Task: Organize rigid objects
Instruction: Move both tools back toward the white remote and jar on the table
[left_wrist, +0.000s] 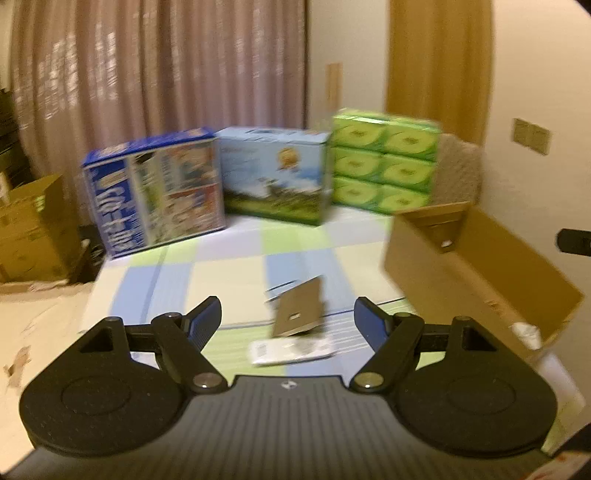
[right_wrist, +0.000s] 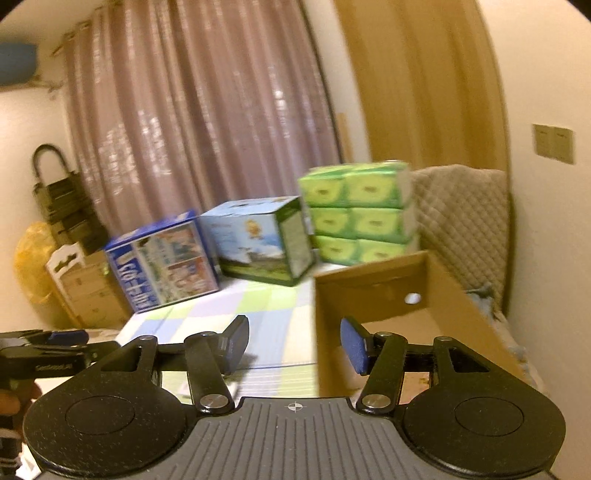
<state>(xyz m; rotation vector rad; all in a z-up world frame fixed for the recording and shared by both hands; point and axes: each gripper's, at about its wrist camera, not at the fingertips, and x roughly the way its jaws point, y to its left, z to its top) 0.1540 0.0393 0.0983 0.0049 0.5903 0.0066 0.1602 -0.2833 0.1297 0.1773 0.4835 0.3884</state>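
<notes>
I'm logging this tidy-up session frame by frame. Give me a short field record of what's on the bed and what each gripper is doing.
back row: blue printed carton, light-blue landscape carton, green tissue pack
bin: open brown cardboard box, on the right
loose items: flat tan card; white rectangular piece nearer the camera
left gripper: open, empty
right gripper: open, empty

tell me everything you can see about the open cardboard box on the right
The cardboard box is plain brown, top open, resting on the checked mat right of the two small items. A flap stands up at its far end with a round hole in it. Something white lies inside near the front corner, too blurred to identify. No gripper touches it.
</notes>
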